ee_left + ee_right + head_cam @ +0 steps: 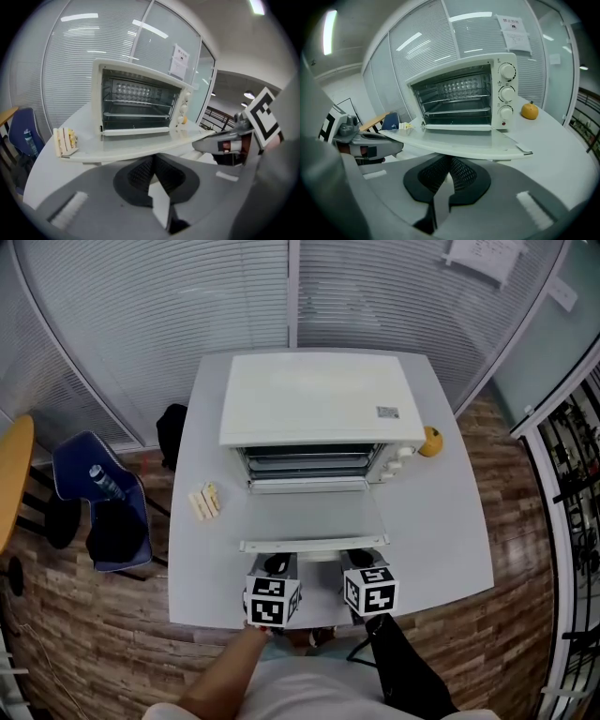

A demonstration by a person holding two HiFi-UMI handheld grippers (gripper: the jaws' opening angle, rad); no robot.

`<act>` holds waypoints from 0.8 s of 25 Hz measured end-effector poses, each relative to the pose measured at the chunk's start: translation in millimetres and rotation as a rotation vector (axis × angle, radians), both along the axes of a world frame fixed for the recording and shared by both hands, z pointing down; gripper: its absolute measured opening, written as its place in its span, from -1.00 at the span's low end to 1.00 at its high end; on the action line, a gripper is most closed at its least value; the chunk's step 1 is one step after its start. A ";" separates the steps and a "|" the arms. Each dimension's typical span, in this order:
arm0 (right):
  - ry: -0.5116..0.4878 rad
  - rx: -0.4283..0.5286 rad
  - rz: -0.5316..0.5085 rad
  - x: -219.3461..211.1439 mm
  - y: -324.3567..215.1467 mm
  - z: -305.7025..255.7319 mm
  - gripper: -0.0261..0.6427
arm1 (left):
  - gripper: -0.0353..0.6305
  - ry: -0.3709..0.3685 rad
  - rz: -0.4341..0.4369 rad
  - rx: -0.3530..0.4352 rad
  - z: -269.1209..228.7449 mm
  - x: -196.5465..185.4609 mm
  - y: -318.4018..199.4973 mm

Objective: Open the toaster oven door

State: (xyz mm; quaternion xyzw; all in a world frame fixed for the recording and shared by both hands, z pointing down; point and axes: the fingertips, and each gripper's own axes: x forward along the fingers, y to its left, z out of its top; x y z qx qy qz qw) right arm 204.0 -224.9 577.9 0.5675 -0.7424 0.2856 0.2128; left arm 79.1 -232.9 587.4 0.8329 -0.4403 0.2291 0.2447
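A white toaster oven point(319, 409) stands at the back of the grey table point(441, 531). Its glass door point(314, 517) lies folded down flat, with the handle point(314, 543) toward me and the wire racks inside showing. My left gripper point(275, 565) and right gripper point(361, 562) sit side by side just in front of the handle, near the table's front edge. In the left gripper view the oven point(136, 101) is open and the left gripper point(152, 159) is shut on nothing below the door's edge point(136, 143). In the right gripper view the right gripper point(450, 161) is likewise shut and empty under the door point(459, 140).
A small rack of sliced bread point(205, 502) stands left of the door. An orange point(430, 441) lies to the right of the oven. A blue chair with a bottle point(103, 502) is off the table's left side. Glass partitions with blinds close off the back.
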 end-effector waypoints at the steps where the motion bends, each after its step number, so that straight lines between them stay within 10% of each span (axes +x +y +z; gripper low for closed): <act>1: -0.006 0.004 0.005 0.2 1.1 2.9 -0.92 | -0.72 0.005 -0.006 -0.002 3.2 -0.3 1.3; 20: -0.018 0.178 0.056 1.6 17.5 45.5 -0.91 | -0.72 0.078 -0.067 0.074 48.8 -2.9 17.4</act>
